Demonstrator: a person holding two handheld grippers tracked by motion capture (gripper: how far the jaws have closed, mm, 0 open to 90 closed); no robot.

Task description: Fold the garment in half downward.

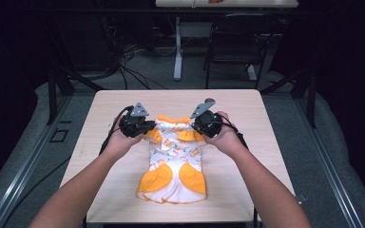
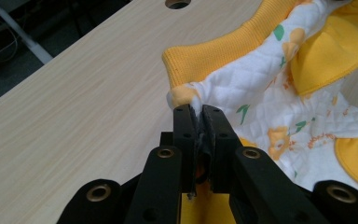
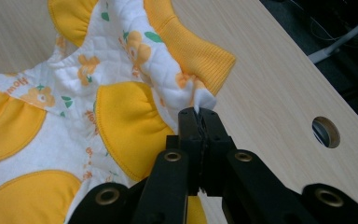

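- Your left gripper has its fingers closed on a pinch of the garment beside the yellow ribbed collar; your right gripper pinches the opposite corner.
- The garment lies flat on the desk, trailing from both fingers toward you.
- It looks light, soft and quilted, so it should drape and sag; the thicker hem by the collar is probably the surest hold.

high view: looking forward and down from above, far off, taking in the whole table | claw views: each riding close behind its own jaws, looking along them | all sharing the garment ahead of each claw
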